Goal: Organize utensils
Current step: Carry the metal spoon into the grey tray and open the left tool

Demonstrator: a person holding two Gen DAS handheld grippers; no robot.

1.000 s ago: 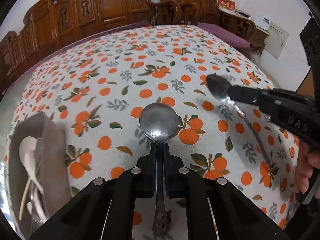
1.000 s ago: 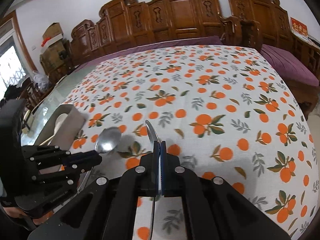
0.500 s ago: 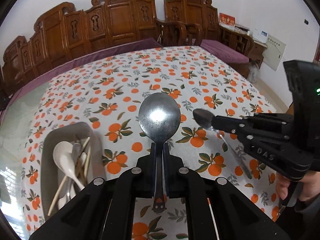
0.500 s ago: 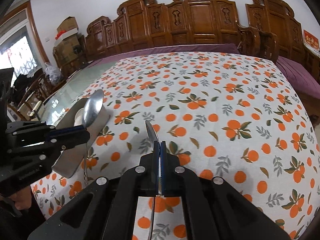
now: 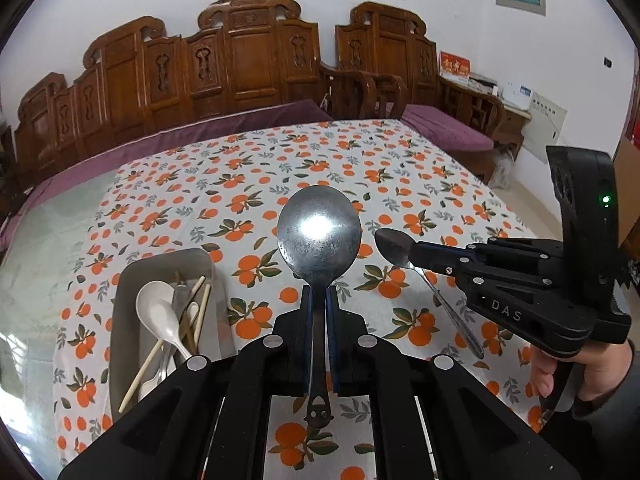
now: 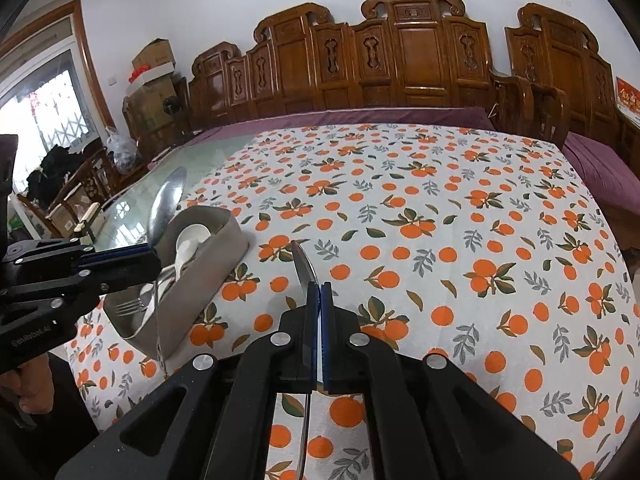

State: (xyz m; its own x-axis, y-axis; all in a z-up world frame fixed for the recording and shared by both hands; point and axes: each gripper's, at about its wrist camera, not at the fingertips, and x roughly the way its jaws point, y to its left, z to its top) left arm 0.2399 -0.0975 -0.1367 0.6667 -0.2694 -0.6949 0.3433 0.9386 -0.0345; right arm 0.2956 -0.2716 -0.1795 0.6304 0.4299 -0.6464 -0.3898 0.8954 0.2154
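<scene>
1. My left claw (image 5: 319, 312) is pinched on the handle of a large metal spoon (image 5: 319, 232); its bowl stands up ahead of the fingertips, above the surface (image 5: 400, 168) with the orange-print cloth.
2. My right claw (image 6: 319, 308) is pressed shut on a smaller spoon (image 6: 303, 266), seen edge-on from its own camera; the handle runs back under the claw.
3. The grey tray (image 5: 120, 320) lies on the surface to the left of both claws — in it a white spoon (image 5: 156, 312), chopsticks (image 5: 200, 308) and a fork (image 6: 130, 306).
4. To the right of the tray, the printed cloth lies bare out to its far edge.
5. In the right view the left claw covers the tray's near corner — the deeper contents are hard to sort out.
</scene>
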